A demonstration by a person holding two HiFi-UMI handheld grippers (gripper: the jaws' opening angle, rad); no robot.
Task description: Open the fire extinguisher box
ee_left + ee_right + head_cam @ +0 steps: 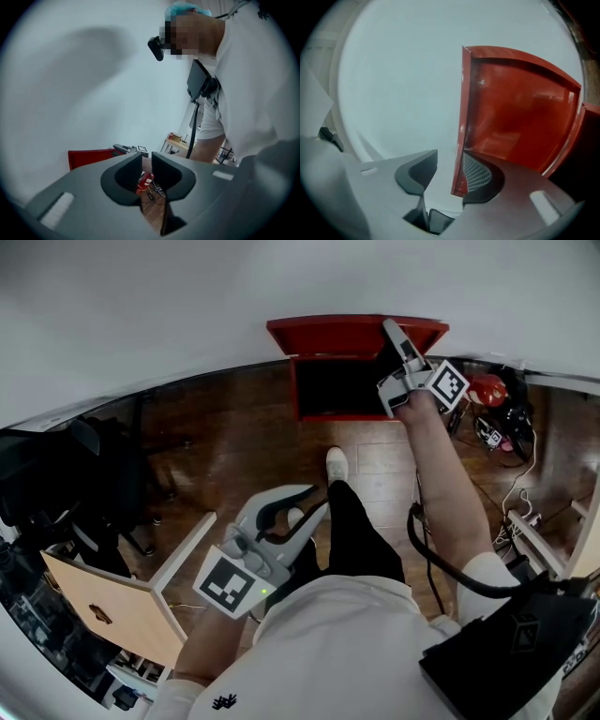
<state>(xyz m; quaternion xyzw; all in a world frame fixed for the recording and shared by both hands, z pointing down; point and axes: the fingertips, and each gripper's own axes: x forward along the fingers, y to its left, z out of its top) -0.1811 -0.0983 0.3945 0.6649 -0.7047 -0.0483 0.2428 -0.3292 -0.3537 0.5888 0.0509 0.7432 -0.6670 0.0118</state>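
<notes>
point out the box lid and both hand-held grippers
box lid (pixel 520 108), right gripper view, inner face
right hand-held gripper (pixel 449 159), right gripper view, between its fingertips
left hand-held gripper (pixel 321 499), head view, between its fingertips

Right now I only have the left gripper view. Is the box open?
Observer: Yes. The head view shows the lid raised and the box dark inside.
Operator: Is the right gripper clamped on the lid?
Observer: No. The right gripper has its jaws apart. The lid's edge stands between them, with a gap at one pad.
</notes>
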